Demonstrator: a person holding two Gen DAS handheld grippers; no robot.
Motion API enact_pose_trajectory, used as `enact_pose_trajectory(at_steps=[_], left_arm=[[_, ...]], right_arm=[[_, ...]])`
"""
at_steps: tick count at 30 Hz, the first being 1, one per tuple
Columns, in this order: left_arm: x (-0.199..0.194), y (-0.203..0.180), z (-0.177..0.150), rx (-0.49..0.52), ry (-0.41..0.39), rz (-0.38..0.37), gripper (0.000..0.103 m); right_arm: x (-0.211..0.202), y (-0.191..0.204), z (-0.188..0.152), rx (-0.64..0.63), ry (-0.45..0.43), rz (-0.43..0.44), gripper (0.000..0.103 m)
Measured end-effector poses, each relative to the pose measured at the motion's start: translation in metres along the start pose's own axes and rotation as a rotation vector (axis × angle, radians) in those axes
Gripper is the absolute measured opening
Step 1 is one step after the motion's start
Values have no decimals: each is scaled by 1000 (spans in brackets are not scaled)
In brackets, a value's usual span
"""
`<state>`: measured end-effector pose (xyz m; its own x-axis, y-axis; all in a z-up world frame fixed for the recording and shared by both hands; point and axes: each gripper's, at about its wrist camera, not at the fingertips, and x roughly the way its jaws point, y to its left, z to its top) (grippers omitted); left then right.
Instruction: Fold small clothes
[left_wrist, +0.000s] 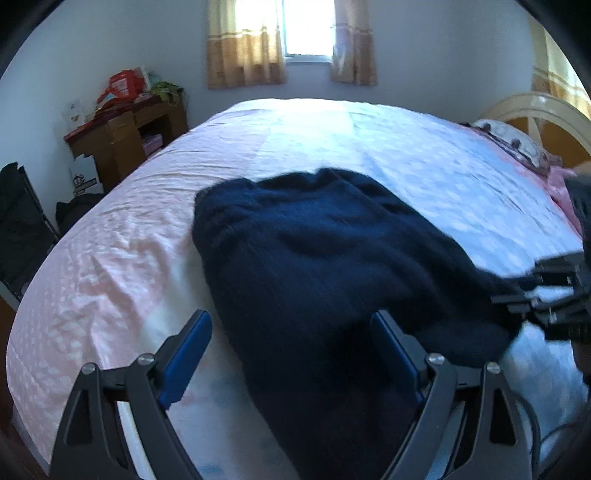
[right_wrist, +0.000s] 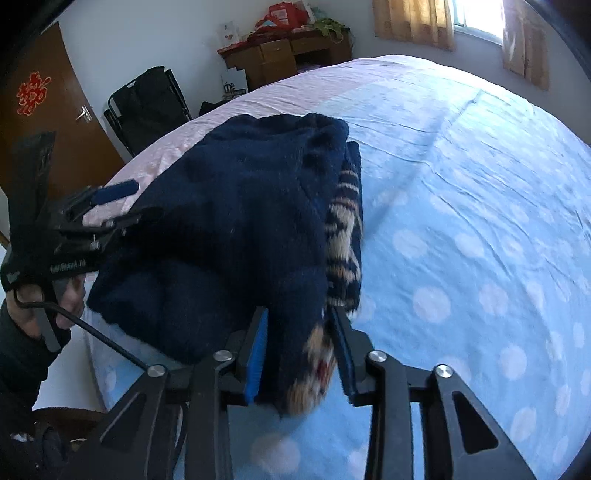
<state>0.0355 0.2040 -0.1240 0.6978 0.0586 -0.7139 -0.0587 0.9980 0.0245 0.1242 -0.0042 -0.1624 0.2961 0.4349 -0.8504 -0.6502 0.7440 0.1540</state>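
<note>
A small navy knitted sweater (left_wrist: 314, 254) lies folded over on the bed; in the right wrist view (right_wrist: 236, 221) a beige patterned band shows along its right edge. My left gripper (left_wrist: 291, 354) is open at the sweater's near left edge, its right finger against the fabric, and it also shows in the right wrist view (right_wrist: 122, 206). My right gripper (right_wrist: 299, 339) is shut on the sweater's near corner, thick fabric between its blue pads. It shows at the right edge of the left wrist view (left_wrist: 517, 295).
The bed (left_wrist: 332, 140) has a pink and light blue dotted sheet. A wooden desk (left_wrist: 125, 136) with red clutter stands at the far left, a black folding chair (right_wrist: 147, 103) beside it, a door (right_wrist: 44, 110) behind. Pillows and the headboard (left_wrist: 535, 122) are at the right.
</note>
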Motion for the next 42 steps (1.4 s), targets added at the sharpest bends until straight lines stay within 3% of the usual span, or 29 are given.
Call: enact_pose_trajectory(at_steps=[4, 6, 15, 22, 28, 31, 37, 42], left_arm=[[-3, -16, -19, 51, 32, -12, 91], [0, -21, -28, 80, 42, 17, 91], [11, -14, -39, 17, 57, -6, 97], [10, -11, -45, -10, 29, 3, 102], [-12, -19, -39, 37, -14, 41, 102], [-31, -24, -35, 58, -56, 42, 102], [-53, -28, -28, 71, -95, 48, 102], [-90, -26, -17, 55, -181, 48, 102]], right_arm=[[-3, -6, -8, 33, 7, 17, 26], [-5, -9, -11, 57, 8, 29, 26], [7, -35, -28, 203, 2, 112, 26], [4, -25, -41, 179, -64, -1, 42], [-25, -8, -49, 203, -153, -120, 46], [-31, 2, -52, 166, -142, -164, 46], [-50, 12, -50, 160, -165, -188, 46], [-97, 46, -45, 93, -275, -246, 53]])
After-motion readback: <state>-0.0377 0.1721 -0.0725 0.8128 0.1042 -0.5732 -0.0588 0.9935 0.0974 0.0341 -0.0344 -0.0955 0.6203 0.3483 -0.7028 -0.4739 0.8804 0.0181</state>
